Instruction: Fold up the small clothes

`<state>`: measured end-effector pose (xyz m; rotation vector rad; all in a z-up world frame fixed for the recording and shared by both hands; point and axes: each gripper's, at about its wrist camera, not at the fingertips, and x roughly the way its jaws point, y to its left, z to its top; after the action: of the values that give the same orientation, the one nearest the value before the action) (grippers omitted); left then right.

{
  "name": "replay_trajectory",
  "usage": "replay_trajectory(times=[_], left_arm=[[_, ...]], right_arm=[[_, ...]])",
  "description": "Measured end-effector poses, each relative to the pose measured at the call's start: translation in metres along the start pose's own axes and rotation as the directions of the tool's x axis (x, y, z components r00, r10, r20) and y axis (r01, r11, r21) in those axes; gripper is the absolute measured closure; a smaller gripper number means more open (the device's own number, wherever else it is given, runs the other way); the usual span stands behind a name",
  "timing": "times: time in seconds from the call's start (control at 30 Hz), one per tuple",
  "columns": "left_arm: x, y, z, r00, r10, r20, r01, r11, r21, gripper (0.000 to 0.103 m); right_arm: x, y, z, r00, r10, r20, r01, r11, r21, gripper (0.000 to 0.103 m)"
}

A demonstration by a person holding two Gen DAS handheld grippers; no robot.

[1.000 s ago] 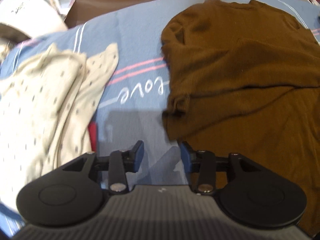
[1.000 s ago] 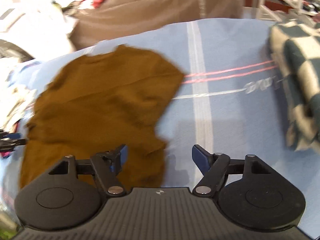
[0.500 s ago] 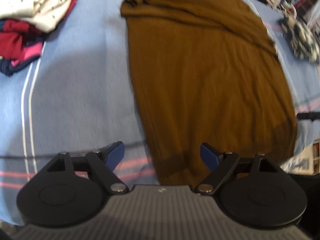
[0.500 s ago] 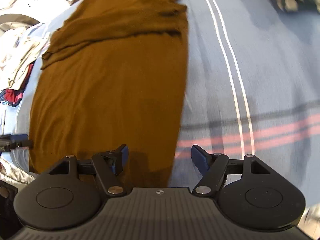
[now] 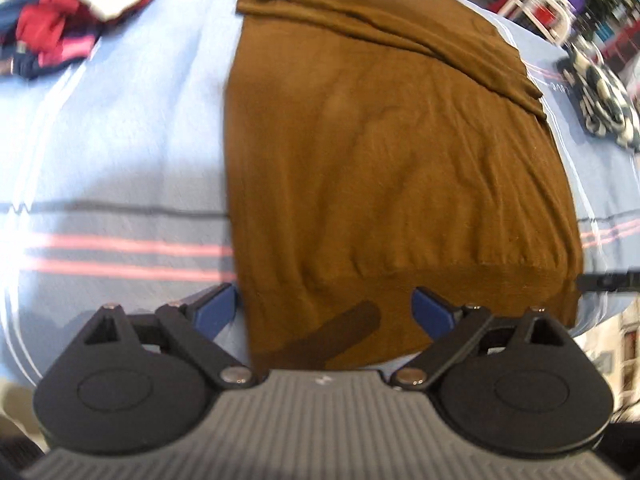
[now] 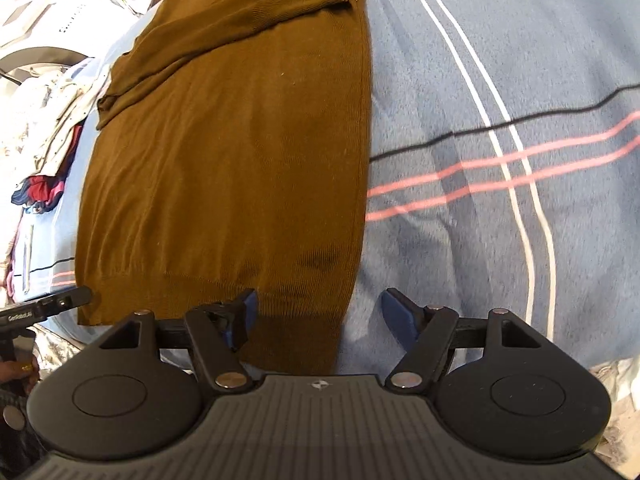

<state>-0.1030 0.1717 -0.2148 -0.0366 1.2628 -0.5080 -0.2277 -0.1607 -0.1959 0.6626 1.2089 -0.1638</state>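
**Both grippers poised at the near hem of the brown sweater**

Left hand-held gripper [image 5: 324, 308] hangs over the near left corner of the brown knitted sweater [image 5: 384, 168], its blue-padded jaws spread wide after just opening, with the ribbed hem [image 5: 440, 284] lying between them but not pinched. Right hand-held gripper [image 6: 316, 312] hovers likewise at the near right corner, jaws apart and empty, one pad above the knit, the other above the bare pale-blue striped bedsheet [image 6: 500, 200].

The sweater lies flat on the sheet, its sleeves folded across the far end. Its long axis runs straight away from both grippers, hem nearest, collar end farthest. Each gripper stands about equally near its own corner, so neither has the advantage; the next move looks like a paired pinch on the hem, then a carry away along that axis toward the sleeves.

A heap of red and white clothes [image 5: 52, 36] lies well apart at the far left, and a dark-and-white patterned folded garment [image 5: 596, 88] at the far right.
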Motion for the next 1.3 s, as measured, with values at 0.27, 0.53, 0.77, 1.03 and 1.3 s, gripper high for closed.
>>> replay_trajectory(times=[0.27,0.53,0.77,1.03,1.3], left_arm=[[-0.004,0.011,-0.008,0.998,0.053,0.019,-0.049,0.989,-0.141,0.075],[0.003,0.006,-0.006,1.0,0.028,-0.014,-0.03,0.99,-0.14,0.09],[0.004,0.004,0.002,0.999,-0.005,-0.054,-0.002,0.991,-0.13,0.097],[-0.019,0.013,0.034,0.997,-0.071,-0.015,0.067,0.983,-0.173,0.097],[0.001,0.009,0.155,0.994,-0.076,0.082,0.084,0.993,-0.089,0.097]], right_arm=[[0.001,-0.012,-0.008,0.998,0.052,0.017,-0.053,0.997,0.061,0.0],[0.006,-0.022,-0.016,0.995,0.101,-0.023,-0.097,0.983,0.153,0.061],[-0.003,-0.016,-0.024,0.993,0.119,-0.013,-0.115,0.98,0.163,0.094],[-0.041,-0.01,0.005,0.983,0.148,0.108,-0.166,0.968,0.187,0.094],[-0.031,0.007,0.121,0.959,0.164,0.233,-0.208,0.962,0.179,0.094]])
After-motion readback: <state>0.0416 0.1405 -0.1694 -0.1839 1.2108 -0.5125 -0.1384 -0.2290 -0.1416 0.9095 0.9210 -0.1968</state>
